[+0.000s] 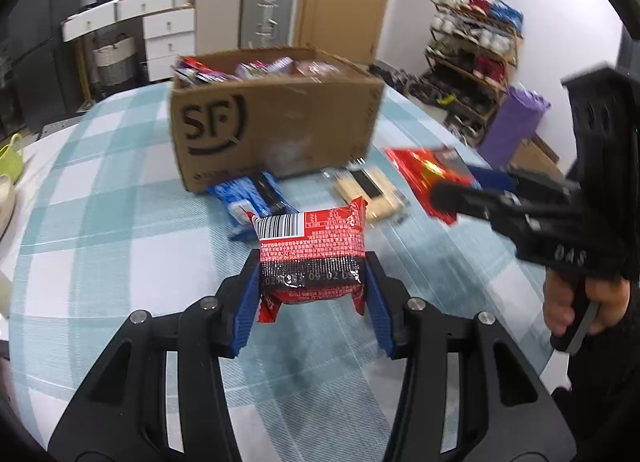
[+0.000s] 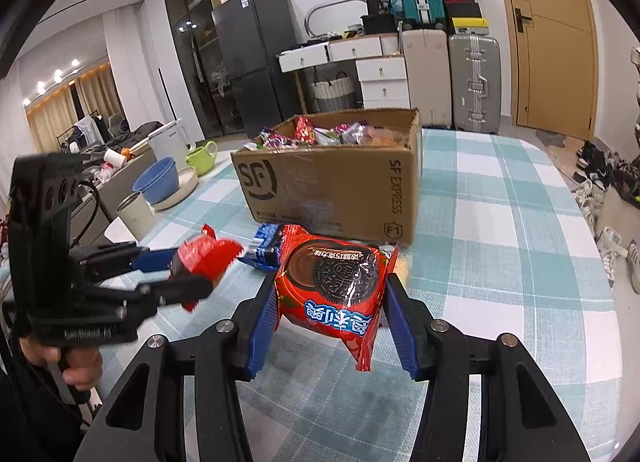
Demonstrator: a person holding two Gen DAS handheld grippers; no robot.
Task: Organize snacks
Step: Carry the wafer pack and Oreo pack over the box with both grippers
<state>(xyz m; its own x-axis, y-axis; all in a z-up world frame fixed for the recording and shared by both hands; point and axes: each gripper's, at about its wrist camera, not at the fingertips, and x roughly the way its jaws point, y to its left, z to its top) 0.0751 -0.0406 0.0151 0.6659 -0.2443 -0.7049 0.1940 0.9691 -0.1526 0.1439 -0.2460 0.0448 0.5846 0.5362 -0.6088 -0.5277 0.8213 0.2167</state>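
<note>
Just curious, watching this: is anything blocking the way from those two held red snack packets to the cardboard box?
Nothing visible does. The left gripper's red packet and the right gripper's red cookie packet face the open brown cardboard box; loose snacks lie low on the table.

The desk (image 1: 120, 221) wears a pale blue and white check. The cardboard box (image 1: 280, 113) is brown with black lettering. The left gripper (image 1: 312, 282), black with blue fingers (image 1: 250, 302), holds a red and black snack packet (image 1: 312, 246) bearing a white barcode. The right gripper (image 2: 332, 314) holds a red cookie packet (image 2: 336, 282) with blue lettering.
</note>
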